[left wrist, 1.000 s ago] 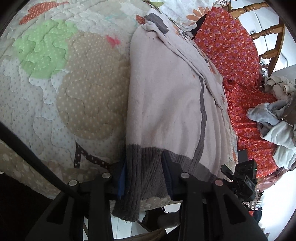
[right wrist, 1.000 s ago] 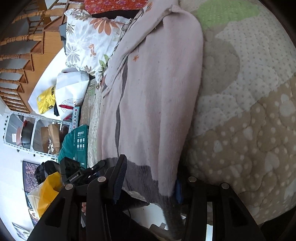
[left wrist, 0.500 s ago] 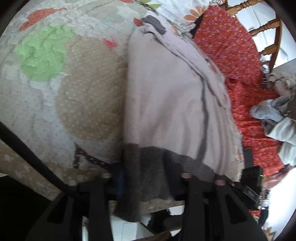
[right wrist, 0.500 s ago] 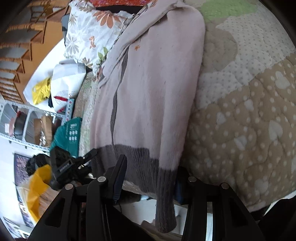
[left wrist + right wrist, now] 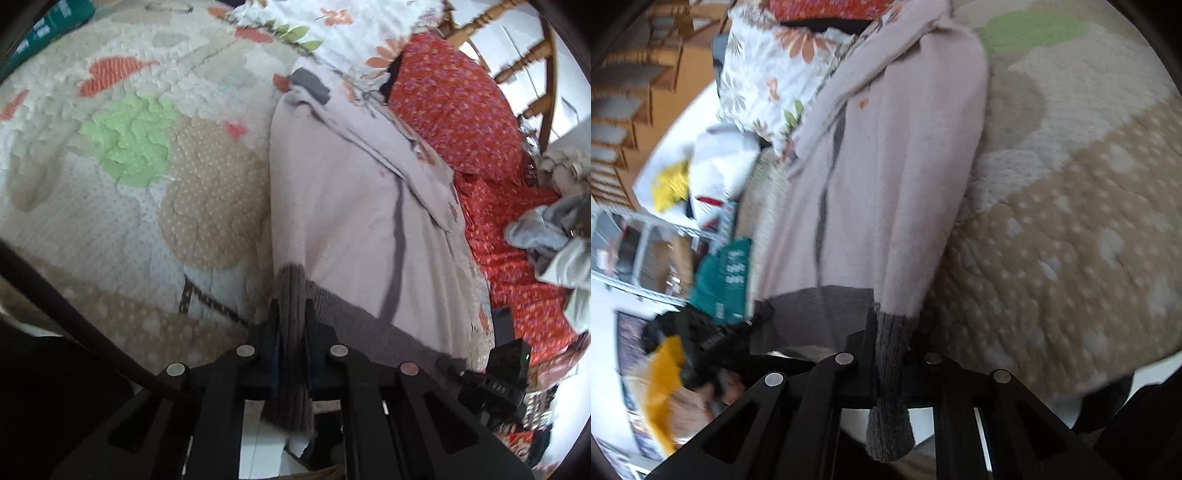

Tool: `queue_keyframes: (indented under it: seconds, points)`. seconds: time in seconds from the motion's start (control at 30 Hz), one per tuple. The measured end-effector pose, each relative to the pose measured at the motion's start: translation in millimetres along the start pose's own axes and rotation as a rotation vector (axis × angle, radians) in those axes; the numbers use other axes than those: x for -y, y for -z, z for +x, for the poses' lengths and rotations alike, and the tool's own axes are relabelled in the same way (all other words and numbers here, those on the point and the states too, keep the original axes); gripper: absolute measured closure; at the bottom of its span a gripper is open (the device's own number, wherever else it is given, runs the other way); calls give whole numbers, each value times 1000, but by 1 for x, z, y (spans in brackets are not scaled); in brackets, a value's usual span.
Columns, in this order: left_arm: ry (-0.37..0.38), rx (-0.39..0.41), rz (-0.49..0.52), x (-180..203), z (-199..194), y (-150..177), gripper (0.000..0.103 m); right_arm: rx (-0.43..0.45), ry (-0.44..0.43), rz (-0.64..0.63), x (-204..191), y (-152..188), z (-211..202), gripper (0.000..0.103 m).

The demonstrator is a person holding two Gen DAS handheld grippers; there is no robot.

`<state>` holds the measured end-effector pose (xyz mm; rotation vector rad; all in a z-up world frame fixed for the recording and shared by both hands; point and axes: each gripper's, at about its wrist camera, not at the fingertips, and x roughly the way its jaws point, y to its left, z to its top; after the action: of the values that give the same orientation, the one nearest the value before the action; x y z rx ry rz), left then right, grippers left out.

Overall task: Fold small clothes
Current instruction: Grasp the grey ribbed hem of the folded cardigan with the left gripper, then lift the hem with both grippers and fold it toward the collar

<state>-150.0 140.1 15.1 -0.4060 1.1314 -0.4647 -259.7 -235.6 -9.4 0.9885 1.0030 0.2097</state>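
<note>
A pale pink knit sweater (image 5: pixel 343 199) with a grey ribbed hem lies lengthwise on a quilted bed cover (image 5: pixel 147 177); it also shows in the right wrist view (image 5: pixel 886 177). My left gripper (image 5: pixel 291 317) is shut on the grey hem (image 5: pixel 291 288) at one near corner. My right gripper (image 5: pixel 892 328) is shut on the grey hem (image 5: pixel 892 332) at the other near corner. Hem fabric hangs down between each pair of fingers. The sleeves lie bunched at the far end of the sweater.
A red floral cloth (image 5: pixel 461 110) and a heap of grey clothes (image 5: pixel 550 236) lie right of the sweater. A floral pillow (image 5: pixel 768 66), a white bag (image 5: pixel 716 162), a teal box (image 5: pixel 724 277) and wire shelves (image 5: pixel 628 243) are on the other side.
Both grippers have closed on the grey hem. Before, both sets of fingers stood apart around it. The hem corners are now gathered and lifted slightly.
</note>
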Motion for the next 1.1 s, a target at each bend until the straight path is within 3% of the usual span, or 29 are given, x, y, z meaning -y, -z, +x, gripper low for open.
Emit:
queue_keyframes:
  seconds: [0.23,0.37,0.47,0.57,0.73,0.87,1.1]
  points:
    - [-11,-11,47,14,-32,42,96,-42,-18,-85,-7,37,-53,96]
    - [-38,-31,47,11,-30,59,96,-79,-8,-95,-7,55,-54,96]
    - [-37,-26,19,7,-29,54,96,-76,-14,-83,-8,50,-50,95]
    - [-36,24,32,12,-37,33,96,-64,1,-119,-25,37,-47,95]
    - [-9,108,70,36,-38,-35,96,-9,7,-197,-64,-10,-50,95]
    - [2,136,75,60,-16,-98,96,84,24,-202,-84,-63,-53,95]
    - [-32,143,60,79,34,-186,96,170,51,-136,-92,-147,-40,95]
